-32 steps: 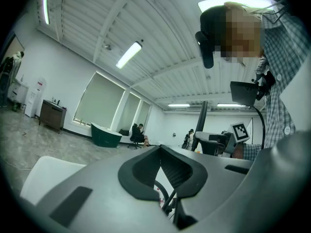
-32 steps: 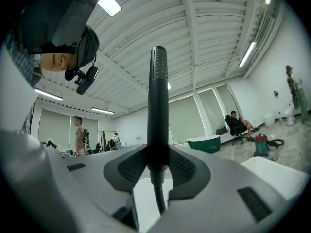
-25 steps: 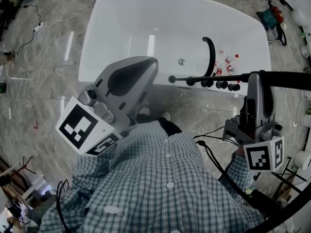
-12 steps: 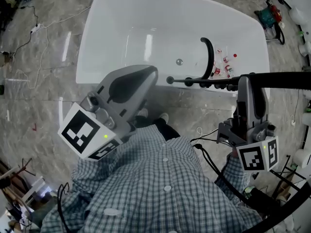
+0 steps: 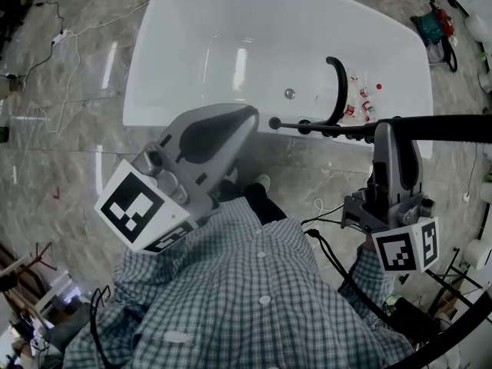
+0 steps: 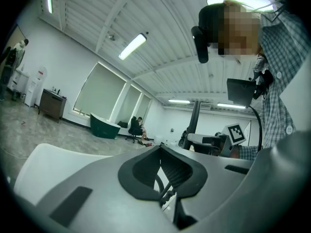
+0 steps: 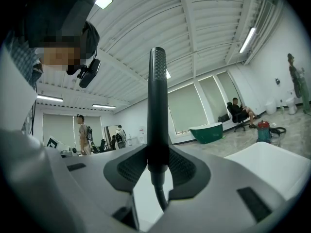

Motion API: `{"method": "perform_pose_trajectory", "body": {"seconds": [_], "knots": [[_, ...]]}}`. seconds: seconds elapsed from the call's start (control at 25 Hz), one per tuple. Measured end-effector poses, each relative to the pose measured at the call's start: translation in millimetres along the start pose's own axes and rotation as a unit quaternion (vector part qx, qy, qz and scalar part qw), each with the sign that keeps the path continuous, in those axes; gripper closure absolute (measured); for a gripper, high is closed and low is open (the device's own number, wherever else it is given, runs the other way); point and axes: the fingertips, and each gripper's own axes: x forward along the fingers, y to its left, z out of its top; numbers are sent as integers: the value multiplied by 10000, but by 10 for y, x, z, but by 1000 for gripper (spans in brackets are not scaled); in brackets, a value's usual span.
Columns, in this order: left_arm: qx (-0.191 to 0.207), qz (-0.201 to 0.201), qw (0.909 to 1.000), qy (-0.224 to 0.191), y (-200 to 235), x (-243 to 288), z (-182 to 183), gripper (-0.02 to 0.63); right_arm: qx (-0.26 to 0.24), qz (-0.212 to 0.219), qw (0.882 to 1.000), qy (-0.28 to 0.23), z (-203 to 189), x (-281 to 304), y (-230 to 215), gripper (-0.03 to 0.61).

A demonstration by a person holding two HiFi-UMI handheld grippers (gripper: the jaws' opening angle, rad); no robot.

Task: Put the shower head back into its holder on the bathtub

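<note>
The black stick-shaped shower head (image 7: 156, 96) stands upright between my right gripper's (image 7: 156, 152) pads, which are shut on it; its hose (image 7: 160, 193) hangs below. In the head view the shower head (image 5: 450, 127) runs sideways from the right gripper (image 5: 394, 129), and a thinner black part reaches left over the near rim. The white bathtub (image 5: 154, 60) lies ahead. On its near right rim are a curved black spout (image 5: 336, 91) and several black fittings (image 5: 338, 132). I cannot tell which is the holder. My left gripper (image 5: 240, 118) (image 6: 161, 152) is shut and empty, held near the tub's front wall.
Small red-and-white bottles (image 5: 361, 102) lie by the spout. Cables (image 5: 61, 37) trail on the marble floor at left, and a teal tool (image 5: 430, 29) sits at the far right. A black cable (image 5: 338, 260) hangs by my checked shirt. A green tub (image 7: 209, 132) and people are across the room.
The right gripper with the shower head has shifted slightly up and left toward the tub rim. The left gripper has drifted a little right. Neither grip has changed.
</note>
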Motion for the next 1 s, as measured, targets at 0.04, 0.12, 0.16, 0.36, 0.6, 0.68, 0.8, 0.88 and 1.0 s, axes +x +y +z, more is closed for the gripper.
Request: {"method": "perform_pose_trajectory", "body": {"seconds": [0.04, 0.12, 0.16, 0.36, 0.6, 0.68, 0.8, 0.88, 1.0], "knots": [[-12, 5, 10000, 9, 11, 2, -12, 604, 16, 4, 10000, 19, -22, 14, -4, 448], [-34, 21, 10000, 33, 39, 10, -40, 604, 48, 14, 10000, 61, -68, 48, -14, 448], [-44, 29, 10000, 45, 53, 15, -53, 604, 61, 19, 9999, 81, -90, 65, -19, 448], [-99, 53, 9999, 80, 109, 12, -100, 604, 104, 56, 9997, 204, -200, 126, 10, 448], [-168, 41, 9998, 97, 158, 31, -168, 604, 129, 91, 9992, 359, -335, 184, 35, 449], [-170, 32, 9998, 116, 171, 48, -202, 604, 133, 101, 9990, 417, -385, 202, 29, 449], [-198, 46, 9997, 143, 196, 47, -247, 604, 131, 112, 9985, 522, -468, 212, 29, 449], [-226, 59, 9996, 163, 218, 35, -280, 604, 131, 99, 9981, 592, -526, 212, 29, 449], [-259, 82, 9994, 196, 245, 16, -327, 604, 167, 67, 9976, 665, -600, 212, 21, 451]]}}
